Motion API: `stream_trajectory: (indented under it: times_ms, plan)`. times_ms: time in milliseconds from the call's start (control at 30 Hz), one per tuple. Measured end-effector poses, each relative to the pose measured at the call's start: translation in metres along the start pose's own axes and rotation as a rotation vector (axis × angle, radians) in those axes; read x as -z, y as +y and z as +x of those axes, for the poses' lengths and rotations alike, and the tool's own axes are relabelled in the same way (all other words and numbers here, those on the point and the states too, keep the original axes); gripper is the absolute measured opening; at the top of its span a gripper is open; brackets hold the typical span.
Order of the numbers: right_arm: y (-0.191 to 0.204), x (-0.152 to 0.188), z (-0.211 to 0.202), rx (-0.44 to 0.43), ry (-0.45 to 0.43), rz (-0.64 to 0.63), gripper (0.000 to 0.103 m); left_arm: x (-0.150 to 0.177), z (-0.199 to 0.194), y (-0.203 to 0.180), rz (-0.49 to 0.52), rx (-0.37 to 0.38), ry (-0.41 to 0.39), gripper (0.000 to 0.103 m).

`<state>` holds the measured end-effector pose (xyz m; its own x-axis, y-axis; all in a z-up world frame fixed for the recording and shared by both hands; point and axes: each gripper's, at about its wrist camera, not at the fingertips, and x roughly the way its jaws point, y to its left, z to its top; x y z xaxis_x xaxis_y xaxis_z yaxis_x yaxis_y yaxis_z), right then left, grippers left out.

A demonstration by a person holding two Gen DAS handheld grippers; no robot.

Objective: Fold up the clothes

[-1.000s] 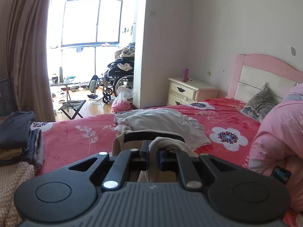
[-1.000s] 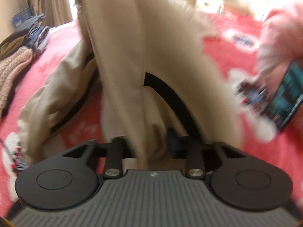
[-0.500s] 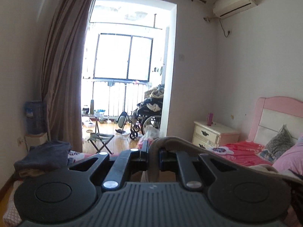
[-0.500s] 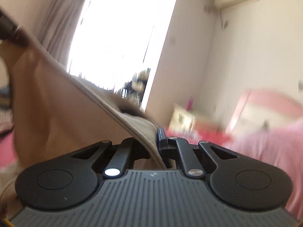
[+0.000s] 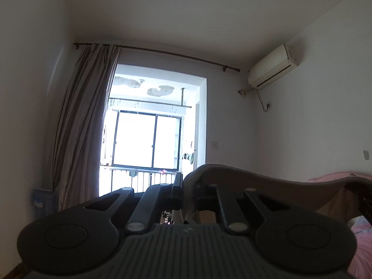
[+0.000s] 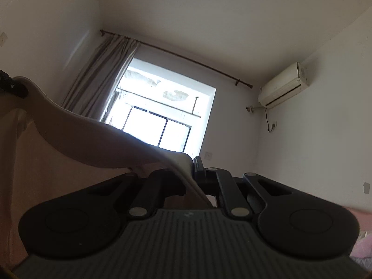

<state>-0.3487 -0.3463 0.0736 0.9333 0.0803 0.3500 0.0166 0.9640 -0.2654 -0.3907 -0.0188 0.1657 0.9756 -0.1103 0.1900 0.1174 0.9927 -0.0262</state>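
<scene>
Both cameras tilt up toward ceiling, window (image 5: 146, 139) and air conditioner (image 6: 282, 88). Left tool (image 5: 188, 184) is clamped on one end of the beige garment's (image 5: 267, 186) top edge; right tool (image 6: 194, 172) is clamped on the other end. The garment is held aloft, its edge sagging between the tools and the body hanging below, out of view. Judgement: the spread-out lift. To do it well: keep both grips firm, hold the tools level, draw them apart until the edge runs taut, and let the cloth hang free of twists before lowering it onto the bed (image 5: 362, 232).
</scene>
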Motion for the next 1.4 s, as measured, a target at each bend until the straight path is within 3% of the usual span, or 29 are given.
stream_trajectory:
  times_ms: [167, 300, 500, 633, 967, 1167, 1400]
  plan:
    - [-0.021, -0.028, -0.017, -0.024, -0.1, 0.05, 0.004, -0.039, -0.028, -0.015, 0.007, 0.029, -0.093, 0.01]
    - [-0.028, -0.032, -0.018, -0.032, -0.126, 0.068, 0.004, -0.058, -0.046, -0.029, 0.023, 0.055, -0.145, 0.01]
    - [-0.039, -0.038, -0.02, -0.044, -0.165, 0.094, 0.004, -0.051, -0.035, -0.038, 0.026, 0.05, -0.112, 0.01]
    - [-0.035, -0.028, -0.008, -0.053, -0.146, 0.092, 0.004, -0.016, 0.002, -0.025, 0.014, 0.008, -0.027, 0.01]
    - [0.009, 0.038, 0.084, -0.093, 0.068, 0.05, 0.004, 0.082, 0.109, 0.011, 0.047, -0.097, 0.177, 0.011]
    - [0.046, 0.131, 0.166, -0.106, 0.256, 0.057, 0.004, 0.193, 0.208, 0.029, 0.062, -0.131, 0.375, 0.011]
    - [0.102, 0.281, 0.258, -0.13, 0.502, 0.011, 0.004, 0.351, 0.319, 0.042, 0.133, -0.184, 0.576, 0.011]
